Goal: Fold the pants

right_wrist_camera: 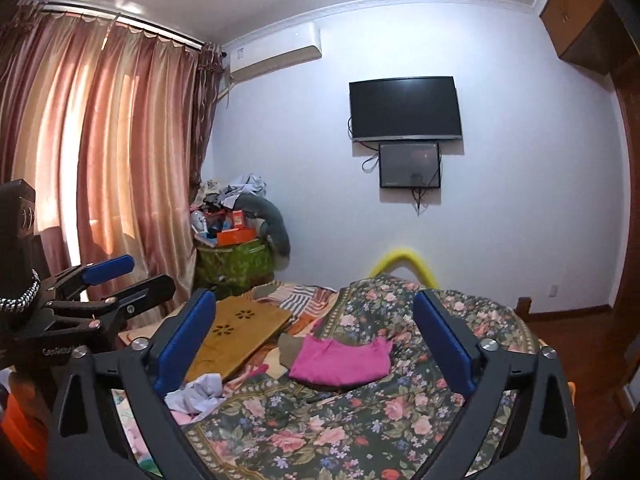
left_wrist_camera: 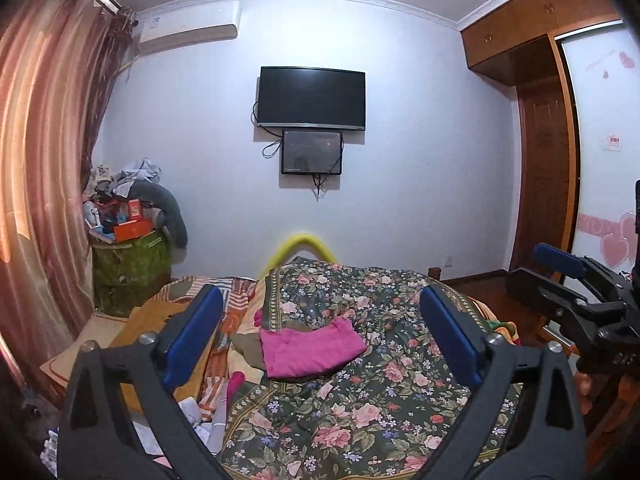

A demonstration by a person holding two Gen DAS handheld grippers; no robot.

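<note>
The magenta pants (left_wrist_camera: 310, 347) lie folded into a small rectangle on the floral bedspread (left_wrist_camera: 372, 408); they also show in the right wrist view (right_wrist_camera: 340, 362). My left gripper (left_wrist_camera: 320, 332) is open and empty, raised above the bed, with the pants seen between its blue fingers (left_wrist_camera: 192, 340). My right gripper (right_wrist_camera: 316, 342) is open and empty too, held above the bed short of the pants. Each gripper appears at the edge of the other's view: the right one (left_wrist_camera: 568, 276) and the left one (right_wrist_camera: 120, 280).
A wooden lap desk (right_wrist_camera: 236, 336) lies on the bed left of the pants, with loose white and pink clothes (right_wrist_camera: 200, 394) near it. A cluttered green bin (left_wrist_camera: 132, 264) stands in the corner by the curtains. A yellow bed rail (left_wrist_camera: 300, 248) is beyond. A wardrobe (left_wrist_camera: 552, 168) is at right.
</note>
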